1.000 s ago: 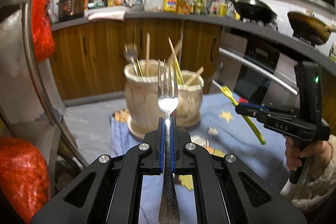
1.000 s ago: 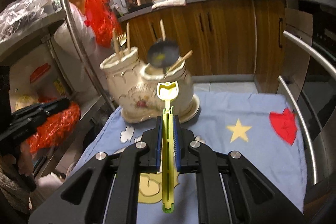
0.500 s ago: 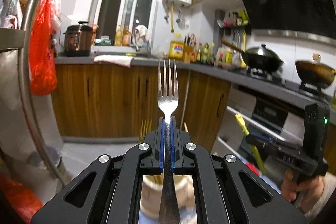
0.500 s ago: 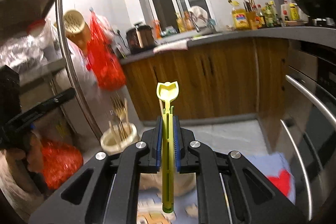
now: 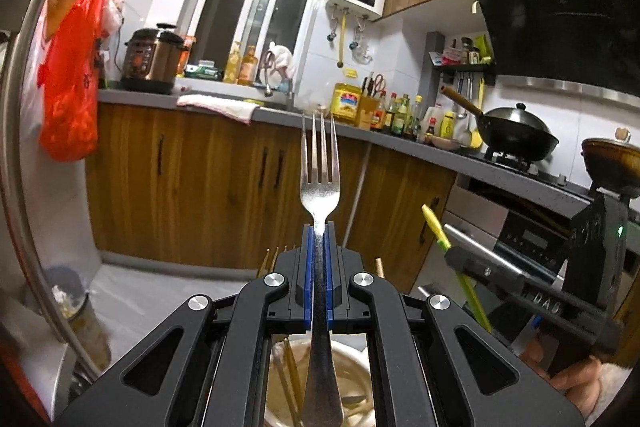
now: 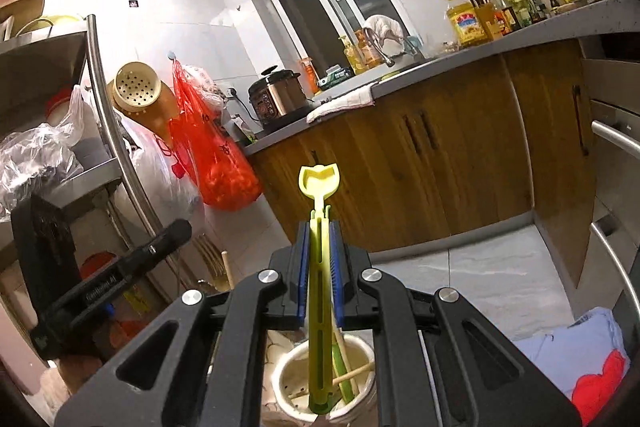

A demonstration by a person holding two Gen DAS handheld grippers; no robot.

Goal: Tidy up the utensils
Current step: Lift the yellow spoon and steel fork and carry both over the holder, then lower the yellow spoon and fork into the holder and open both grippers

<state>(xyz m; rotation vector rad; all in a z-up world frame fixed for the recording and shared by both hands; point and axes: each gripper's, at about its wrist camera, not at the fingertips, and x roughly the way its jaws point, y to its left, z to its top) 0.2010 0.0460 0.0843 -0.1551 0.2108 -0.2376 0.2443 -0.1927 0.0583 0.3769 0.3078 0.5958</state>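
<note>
Our left gripper (image 5: pixel 319 259) clamps the fork (image 5: pixel 319 183) upright; our right gripper (image 6: pixel 320 263) pinches the yellow utensil (image 6: pixel 320 211) above the holder (image 6: pixel 288 371).

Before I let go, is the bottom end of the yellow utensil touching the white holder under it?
Cannot tell. The right wrist view shows the yellow utensil's lower end over the white holder's opening, hiding any contact or gap.

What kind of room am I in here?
A home kitchen, most likely: a wok sits on the stove, a faucet rises from the counter, and a pressure cooker stands nearby.
</note>
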